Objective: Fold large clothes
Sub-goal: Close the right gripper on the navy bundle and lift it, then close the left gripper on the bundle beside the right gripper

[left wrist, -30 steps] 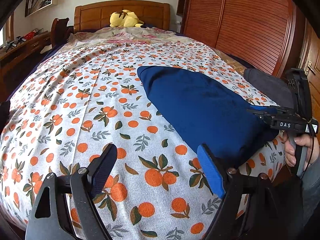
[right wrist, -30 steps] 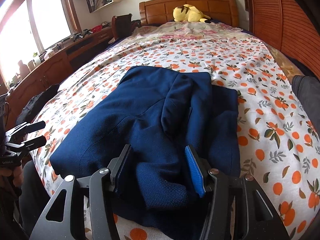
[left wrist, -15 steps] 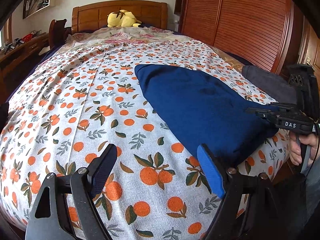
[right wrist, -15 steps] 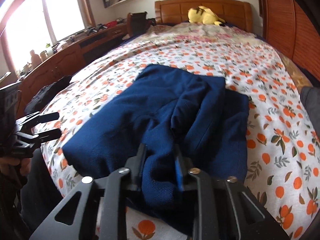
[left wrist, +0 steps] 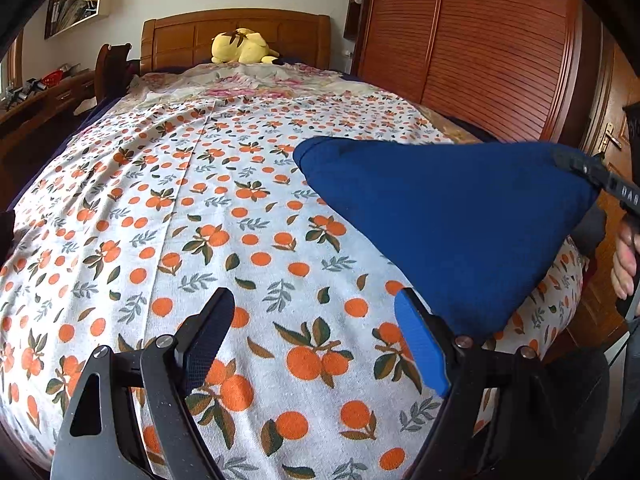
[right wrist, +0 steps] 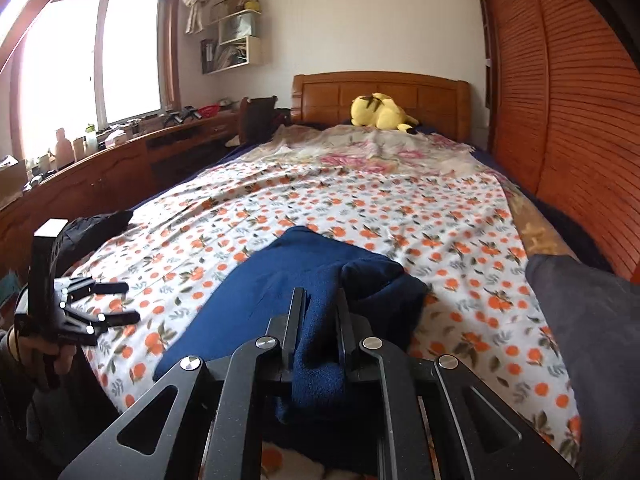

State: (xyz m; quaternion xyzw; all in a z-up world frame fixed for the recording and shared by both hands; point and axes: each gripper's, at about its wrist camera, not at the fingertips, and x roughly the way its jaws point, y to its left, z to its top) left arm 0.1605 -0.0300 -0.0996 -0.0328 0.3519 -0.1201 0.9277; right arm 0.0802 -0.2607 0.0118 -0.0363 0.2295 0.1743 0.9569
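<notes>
Right wrist view shows the right gripper (right wrist: 318, 332) closing on the near hem of the navy garment (right wrist: 304, 280), lifted off the bedspread (right wrist: 400, 208); carry it forward evenly while the left gripper (left wrist: 316, 336), agape and empty, steadies the side.

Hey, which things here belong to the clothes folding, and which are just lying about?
Part of the job:
- blue garment, pinched in the closing right tongs
- left tongs, open

Just lying about:
- yellow plush toy
- grey cushion
- desk clutter
</notes>
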